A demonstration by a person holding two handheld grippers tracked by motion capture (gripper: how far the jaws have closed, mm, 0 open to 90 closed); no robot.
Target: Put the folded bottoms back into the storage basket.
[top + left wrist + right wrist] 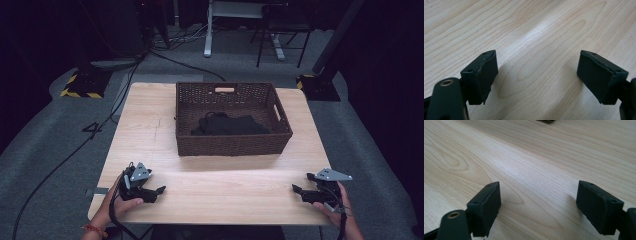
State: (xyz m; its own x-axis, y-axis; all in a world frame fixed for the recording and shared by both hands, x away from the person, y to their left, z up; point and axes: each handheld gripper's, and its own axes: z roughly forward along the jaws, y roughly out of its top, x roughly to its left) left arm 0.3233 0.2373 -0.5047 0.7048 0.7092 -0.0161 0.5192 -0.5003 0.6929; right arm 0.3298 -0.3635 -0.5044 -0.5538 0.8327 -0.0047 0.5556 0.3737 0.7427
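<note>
Both grippers rest at the table's [150, 125] near corners, left gripper [150, 191] and right gripper [303, 192], jaws spread wide on nothing, seemingly waiting. Toward the far edge, the wicker basket [231, 144] holds dark cloth [230, 125], probably clothing.

The table [215, 190] is showing pale wood with wavy grain lines. The basket [231, 145] is looking dark brown and woven, and the cloth [227, 125] inside is appearing black. The floor [60, 150] is showing grey.
</note>
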